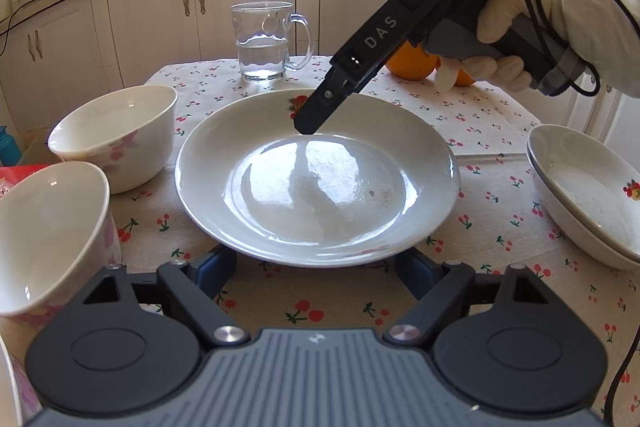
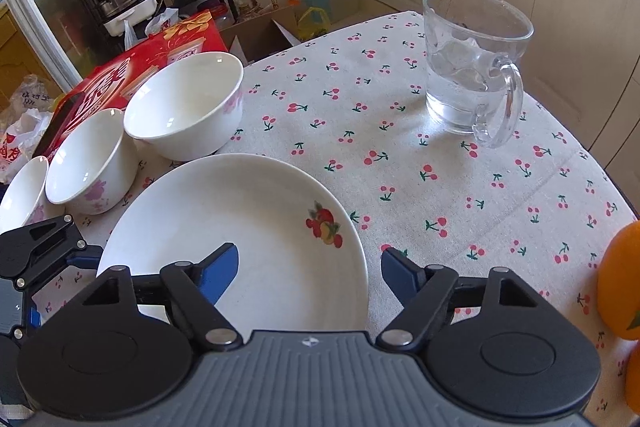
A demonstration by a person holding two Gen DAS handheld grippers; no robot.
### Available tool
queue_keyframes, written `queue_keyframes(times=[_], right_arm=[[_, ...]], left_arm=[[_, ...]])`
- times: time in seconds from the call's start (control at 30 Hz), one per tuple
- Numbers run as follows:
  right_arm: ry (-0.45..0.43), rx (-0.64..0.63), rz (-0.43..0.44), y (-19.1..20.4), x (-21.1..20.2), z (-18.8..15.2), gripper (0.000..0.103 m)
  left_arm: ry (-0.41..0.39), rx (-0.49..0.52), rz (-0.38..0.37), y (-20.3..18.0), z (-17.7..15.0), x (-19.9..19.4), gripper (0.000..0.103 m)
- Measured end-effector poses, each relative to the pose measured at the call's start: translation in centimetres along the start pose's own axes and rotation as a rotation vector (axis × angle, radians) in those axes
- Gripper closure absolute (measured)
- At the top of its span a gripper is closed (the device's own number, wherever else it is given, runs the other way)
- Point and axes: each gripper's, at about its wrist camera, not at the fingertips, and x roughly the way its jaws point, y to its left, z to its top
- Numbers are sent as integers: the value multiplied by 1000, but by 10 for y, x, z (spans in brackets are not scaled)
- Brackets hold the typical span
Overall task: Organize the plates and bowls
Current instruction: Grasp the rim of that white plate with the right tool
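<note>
The white plate sits mid-frame on the cherry-print table, glazed, rigid, slippery and breakable, so I'd take it by the rim. The right tool straddles its near edge wide open, gripping nothing; the left tool waits low, open and empty, plate rim between its fingers.

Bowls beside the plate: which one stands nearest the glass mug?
The largest bowl, at the row's far end; the two smaller bowls stand farther from the glass mug.

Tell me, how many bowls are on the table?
3 bowls, in a row left of the plate: the biggest bowl at the back, the middle bowl next, the third bowl nearest, partly cut off. More may be hidden.
</note>
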Motion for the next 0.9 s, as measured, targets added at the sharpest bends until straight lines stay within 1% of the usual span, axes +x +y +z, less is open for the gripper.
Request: queue_keyframes(times=[0.13, 0.27, 0.5, 0.9], right_arm=[[19, 13, 69, -9, 9, 6, 26], [35, 9, 123, -9, 13, 7, 26], [46, 9, 131, -9, 15, 9, 25], [36, 24, 101, -2, 6, 0, 24]], left_arm=[[1, 3, -2, 0, 0, 0, 17], [1, 8, -5, 0, 1, 1, 17], [-3, 17, -15, 2, 0, 1, 17], [0, 47, -49, 3, -1, -8, 17]])
